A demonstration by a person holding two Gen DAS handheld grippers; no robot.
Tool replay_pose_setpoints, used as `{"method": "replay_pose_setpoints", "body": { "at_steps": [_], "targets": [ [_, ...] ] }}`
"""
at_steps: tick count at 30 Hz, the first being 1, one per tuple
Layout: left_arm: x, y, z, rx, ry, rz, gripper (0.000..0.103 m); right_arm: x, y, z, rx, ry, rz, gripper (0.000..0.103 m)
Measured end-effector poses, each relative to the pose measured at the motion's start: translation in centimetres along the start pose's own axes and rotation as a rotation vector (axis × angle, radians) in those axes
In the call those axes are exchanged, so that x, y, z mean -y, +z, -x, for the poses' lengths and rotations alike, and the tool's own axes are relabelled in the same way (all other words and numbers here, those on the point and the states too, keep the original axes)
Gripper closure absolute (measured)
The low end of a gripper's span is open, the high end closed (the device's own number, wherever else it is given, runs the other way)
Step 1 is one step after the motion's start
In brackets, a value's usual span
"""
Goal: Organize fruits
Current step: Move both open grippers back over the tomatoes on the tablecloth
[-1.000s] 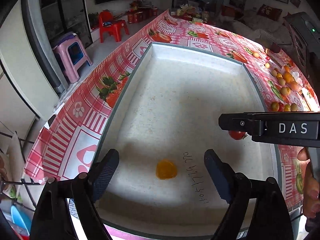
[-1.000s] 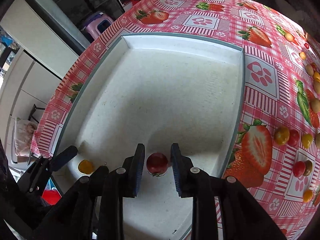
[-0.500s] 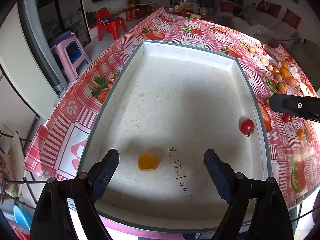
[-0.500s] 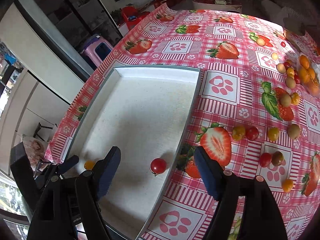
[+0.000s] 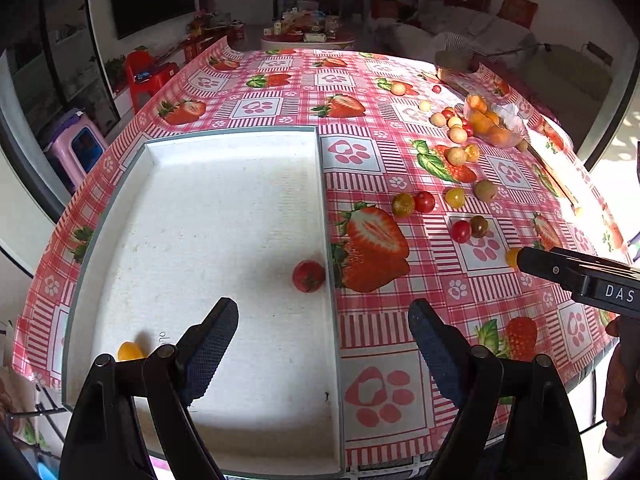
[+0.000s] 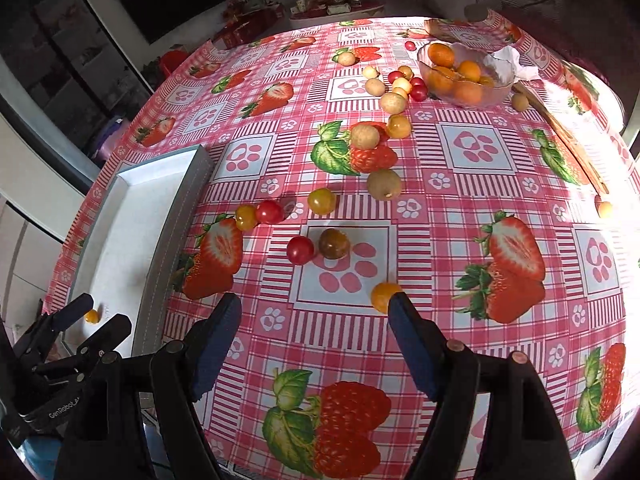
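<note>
A white tray [image 5: 200, 184] lies on the left of the table and holds a red tomato [image 5: 308, 276] near its right wall and a yellow tomato [image 5: 129, 351] at its near left corner. My left gripper [image 5: 323, 332] is open and empty above the tray's near end. My right gripper [image 6: 314, 322] is open and empty over the tablecloth right of the tray [image 6: 132, 208]. An orange-yellow tomato [image 6: 383, 296] touches its right fingertip. Red [image 6: 300, 250], dark [image 6: 334, 243], yellow [image 6: 321, 201] and other small tomatoes lie ahead of it.
A glass bowl [image 6: 466, 76] of orange fruits stands at the far right, with several pale round fruits [image 6: 365, 136] and small tomatoes around it. A wooden stick [image 6: 568, 144] lies along the right edge. The left gripper's body [image 6: 68, 344] shows at the lower left.
Both grippers have pulled back and swung right. The right gripper, shut on the red tomato a second ago, opened and left it in the tray, then moved out over the tablecloth.
</note>
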State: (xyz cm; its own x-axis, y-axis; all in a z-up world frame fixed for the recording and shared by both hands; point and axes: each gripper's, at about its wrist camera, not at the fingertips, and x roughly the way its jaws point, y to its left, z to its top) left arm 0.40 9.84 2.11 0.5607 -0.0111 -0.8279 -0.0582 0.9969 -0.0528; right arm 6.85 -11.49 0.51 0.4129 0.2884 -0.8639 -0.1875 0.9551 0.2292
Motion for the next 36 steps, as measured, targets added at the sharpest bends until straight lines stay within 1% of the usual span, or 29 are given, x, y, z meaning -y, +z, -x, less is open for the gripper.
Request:
{"method": "replay_pose_setpoints", "body": {
  "at_steps": [5,6,8,9,12,15,20,22,26,30,33,35,36],
  "targets": [
    [3.6,0.7,-1.8,-0.004,-0.035,-0.026,0.015,2.8,-1.1,0.3,0.005,-0.049,-0.023,0.024],
    [4.1,0.8,-2.2,0.002,-0.027,-0.029,0.015,3.2,-1.4,0.3,0.006,-0.056,-0.021,0.024],
    [5.1,1.1,-2.8,0.041,0.010,-0.061,0.015,3.6,-1.7,0.2,0.009,-0.067,-0.013,0.024],
    [5.3,1.3,-3.2,0.036,0.012,-0.071,0.015,3.8,-1.9,0.2,0.012,-0.071,-0.009,0.024],
    [5.6,2.0,-4.5,0.026,0.003,-0.062,0.015,4.0,-2.3,0.0,0.018,-0.079,0.012,0.024],
    [5.9,2.5,-5.8,0.034,0.036,-0.085,0.015,4.0,-2.5,-0.4,0.015,-0.085,0.025,0.024],
    [5.9,3.6,-7.7,0.015,0.047,-0.094,0.015,3.8,-2.7,-1.1,0.024,-0.090,0.057,0.024],
    [6.0,3.9,-8.2,0.019,0.070,-0.110,0.015,3.5,-2.6,-1.4,0.032,-0.094,0.072,0.024],
    [6.1,4.5,-9.1,0.023,0.102,-0.146,0.015,2.9,-2.0,-2.1,0.038,-0.084,0.087,0.028],
    [5.6,4.9,-9.4,0.029,0.067,-0.145,0.015,2.2,-1.6,-2.6,0.052,-0.091,0.110,0.030],
    [5.6,5.4,-9.7,0.021,0.009,-0.144,0.030,1.5,-1.2,-3.1,0.061,-0.099,0.133,0.031],
    [5.8,5.6,-9.7,0.020,-0.002,-0.153,0.033,1.0,-1.0,-3.4,0.068,-0.113,0.153,0.034],
    [5.9,5.6,-9.7,0.020,-0.009,-0.161,0.037,0.8,-1.0,-3.5,0.072,-0.123,0.161,0.035]
  ]
}}
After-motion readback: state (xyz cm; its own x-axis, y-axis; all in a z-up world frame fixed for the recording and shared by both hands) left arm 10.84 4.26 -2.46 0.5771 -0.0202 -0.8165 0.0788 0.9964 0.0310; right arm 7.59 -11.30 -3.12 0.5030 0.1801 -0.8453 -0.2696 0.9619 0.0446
